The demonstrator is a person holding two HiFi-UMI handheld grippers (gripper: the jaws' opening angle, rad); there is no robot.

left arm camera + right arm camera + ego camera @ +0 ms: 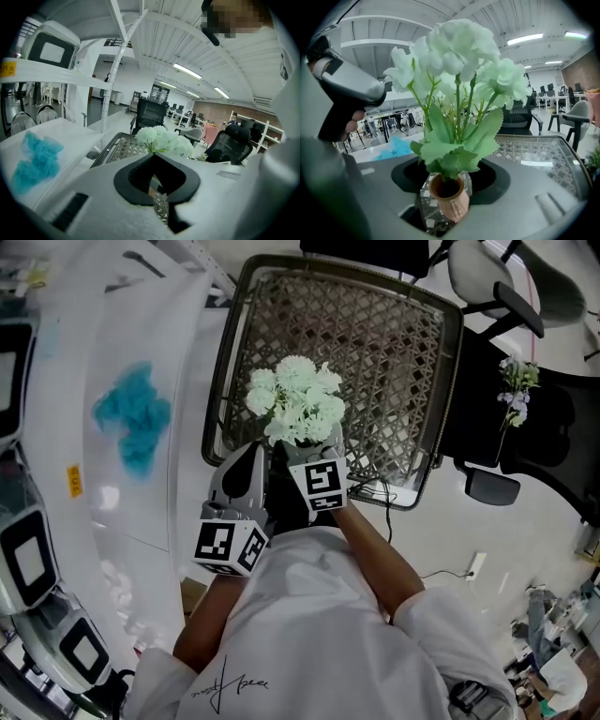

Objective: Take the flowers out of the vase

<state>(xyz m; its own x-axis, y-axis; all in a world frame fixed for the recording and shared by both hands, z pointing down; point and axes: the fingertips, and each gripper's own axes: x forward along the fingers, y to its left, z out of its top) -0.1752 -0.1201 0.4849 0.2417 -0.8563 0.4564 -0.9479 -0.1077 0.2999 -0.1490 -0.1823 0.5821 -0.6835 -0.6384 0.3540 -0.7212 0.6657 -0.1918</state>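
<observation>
A bunch of white flowers (295, 399) with green leaves stands in a small cut-glass vase (447, 197) with a copper neck. The head view shows both grippers meeting under the blooms, above the near edge of a mesh cart. My left gripper (251, 463) comes in from the left; in its own view the jaws stand close on the vase's glass body (161, 206), with the flowers (164, 139) beyond. My right gripper (449, 190) has the vase neck between its jaws, a dark gap showing at one side. The flowers (454, 56) rise straight up before its camera.
A dark wire-mesh cart (375, 334) lies under and beyond the flowers. A white table (178, 352) at the left bears a teal flower bunch (136, 418). A black office chair (553, 418) with a small purple sprig (514, 390) stands at the right.
</observation>
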